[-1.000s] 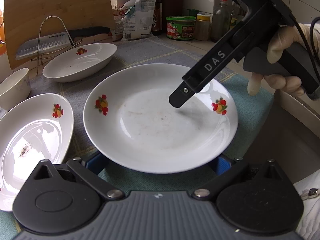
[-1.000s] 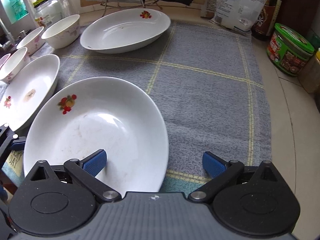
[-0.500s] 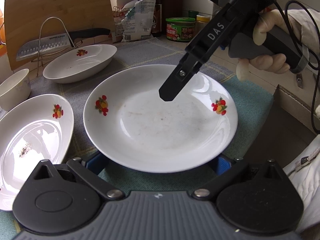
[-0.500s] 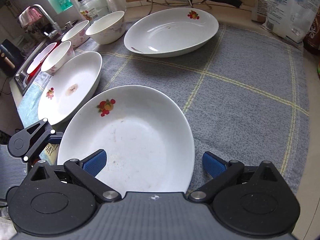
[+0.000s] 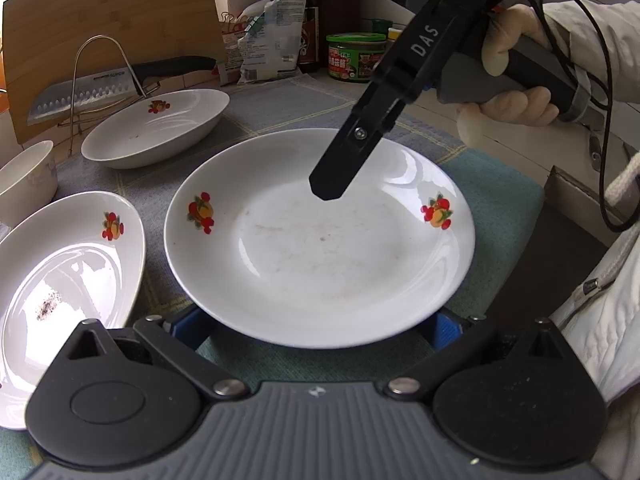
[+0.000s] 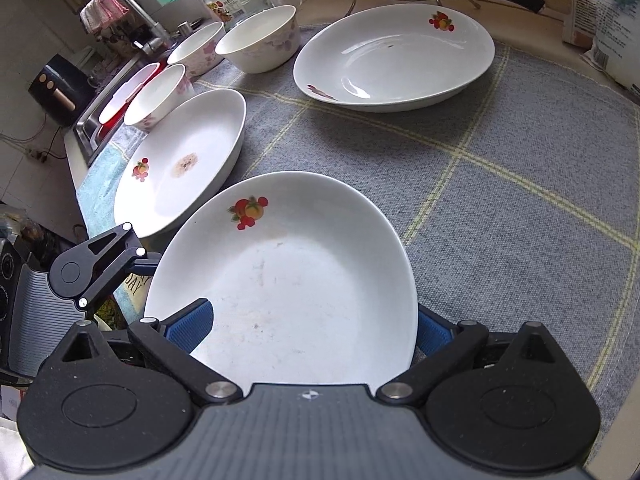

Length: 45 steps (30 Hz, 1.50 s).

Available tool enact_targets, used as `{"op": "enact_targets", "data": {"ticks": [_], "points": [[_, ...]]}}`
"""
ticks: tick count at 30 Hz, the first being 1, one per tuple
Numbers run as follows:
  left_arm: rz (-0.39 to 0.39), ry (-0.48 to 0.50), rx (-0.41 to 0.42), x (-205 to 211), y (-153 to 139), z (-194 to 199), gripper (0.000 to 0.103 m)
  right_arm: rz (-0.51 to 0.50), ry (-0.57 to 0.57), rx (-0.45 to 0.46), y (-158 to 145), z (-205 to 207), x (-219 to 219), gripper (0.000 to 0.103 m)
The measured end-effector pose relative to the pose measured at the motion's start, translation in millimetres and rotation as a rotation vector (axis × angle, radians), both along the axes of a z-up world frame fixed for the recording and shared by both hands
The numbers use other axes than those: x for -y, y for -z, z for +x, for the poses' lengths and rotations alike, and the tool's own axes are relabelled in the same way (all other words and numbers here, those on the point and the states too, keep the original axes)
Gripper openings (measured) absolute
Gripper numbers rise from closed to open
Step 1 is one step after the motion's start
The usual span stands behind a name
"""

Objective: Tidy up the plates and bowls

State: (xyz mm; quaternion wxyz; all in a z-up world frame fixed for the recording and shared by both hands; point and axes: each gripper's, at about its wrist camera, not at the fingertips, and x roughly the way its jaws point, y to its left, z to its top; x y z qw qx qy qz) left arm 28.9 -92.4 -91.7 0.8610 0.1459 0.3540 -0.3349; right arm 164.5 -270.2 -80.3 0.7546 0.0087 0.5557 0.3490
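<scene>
1. Plates first: the round fruit-print plate sits flat on the grey checked cloth, near edge of the counter, right in front of both my grippers.

2. What just changed: a second ago my right gripper was off to the right side of that plate, with only its left blue pad over the rim. Now it has swung left and both pads straddle the plate's near rim in the right wrist view. In the left wrist view its black finger has slid further in over the plate's middle.

3. My read: I'm lining up to grab this plate, probably to stack it with the other plates. Nothing lifted yet.

4. Left gripper is spread wide, blue pads showing at either side of the plate's near rim, not squeezing. Right gripper is wide too, holding nothing.

5. Orientation: the plate is face up and round, so no real long axis. It just looks oval through the fisheye. Its two fruit prints sit left and right in the left wrist view.

6. Neighbours: a second fruit-print plate with a brown smudge just to the left, a third plate at the far side, floral bowls far left near the sink.
</scene>
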Motion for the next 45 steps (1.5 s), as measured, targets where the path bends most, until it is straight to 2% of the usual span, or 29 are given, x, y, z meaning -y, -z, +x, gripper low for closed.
{"op": "enact_targets", "data": {"ticks": [10, 31, 36, 45], "points": [[0.008, 0.023, -0.007, 1.2, -0.8, 4.3, 0.103, -0.024, -0.021, -0.016, -0.8, 7.8, -5.7, 0.096], [0.045, 0.049, -0.011, 4.1, -4.7, 3.6, 0.102, -0.013, 0.019, -0.040, -0.6, 5.8, 0.3, 0.095], [0.033, 0.055, -0.030, 4.5, -11.0, 4.5, 0.102, -0.010, 0.028, -0.033, -5.9, 1.2, 3.6, 0.095], [0.024, 0.107, -0.010, 21.9, -22.1, 17.5, 0.102, -0.007, 0.086, 0.018, -23.3, -2.2, 25.8, 0.096]]}}
